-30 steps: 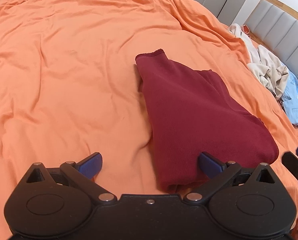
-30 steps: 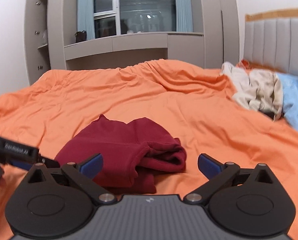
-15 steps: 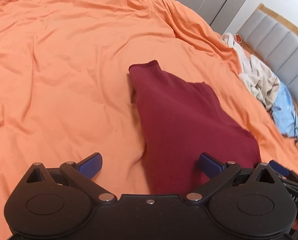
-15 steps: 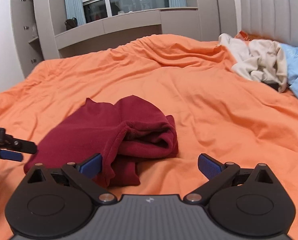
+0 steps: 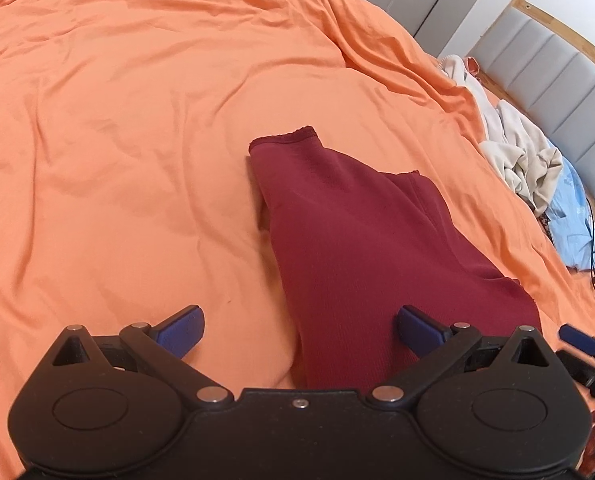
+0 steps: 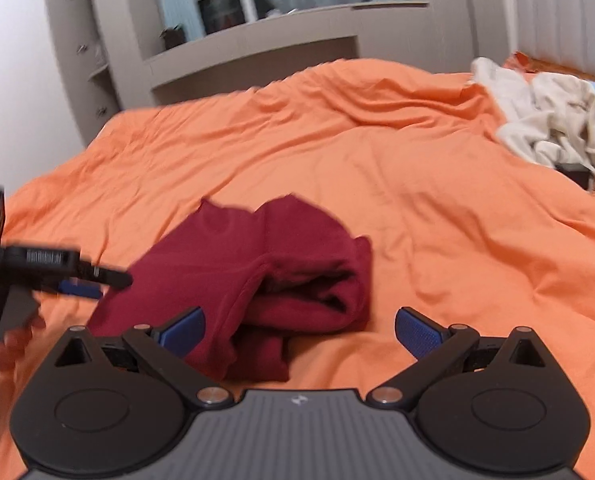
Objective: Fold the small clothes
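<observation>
I saw left hand-held gripper point(image 5: 299, 330) wide, empty | right hand-held gripper point(image 6: 299, 330) wide, empty | folded red garment point(image 5: 373, 248) lay on orange bed point(image 5: 117, 140), near both | clothes pile point(image 6: 549, 120) far right

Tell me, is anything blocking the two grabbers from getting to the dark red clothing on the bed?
Nothing visible does. The red garment lies folded on the orange bedcover, right ahead of the open left gripper and open right gripper.
</observation>
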Tool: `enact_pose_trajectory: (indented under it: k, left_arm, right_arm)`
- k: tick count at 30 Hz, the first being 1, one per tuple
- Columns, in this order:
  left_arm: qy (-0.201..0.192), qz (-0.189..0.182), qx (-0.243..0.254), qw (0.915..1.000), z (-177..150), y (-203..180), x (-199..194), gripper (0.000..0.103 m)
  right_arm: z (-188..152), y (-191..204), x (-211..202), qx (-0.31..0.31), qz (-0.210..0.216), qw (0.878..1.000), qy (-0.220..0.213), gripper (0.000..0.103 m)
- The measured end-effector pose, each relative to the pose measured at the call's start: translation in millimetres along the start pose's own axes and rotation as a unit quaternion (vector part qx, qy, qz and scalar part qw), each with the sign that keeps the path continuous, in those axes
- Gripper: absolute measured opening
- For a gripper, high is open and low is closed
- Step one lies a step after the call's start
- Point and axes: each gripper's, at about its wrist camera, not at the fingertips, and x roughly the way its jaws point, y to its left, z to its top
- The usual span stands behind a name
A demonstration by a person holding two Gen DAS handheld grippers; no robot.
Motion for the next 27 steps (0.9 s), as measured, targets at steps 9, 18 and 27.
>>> enact_pose_trajectory:
  k: [9,18,27]
  left_arm:
    - [0.006,0.003,0.013,0.9999,7,0,11,0.103]
    - [0.009,0.002,0.013,0.9999,6,2,12,0.103]
    - [0.009,0.001,0.013,0.9999,9,1,13,0.103]
  right_arm:
    - [32,-27,45,0.073,-0.043,0.996,-0.007,0.103]
    - [48,-21,107,0.042,-0.035,0.998,0.025,0.054]
    - [34,-38,118,0.084,-0.020,0.995,0.042,0.011]
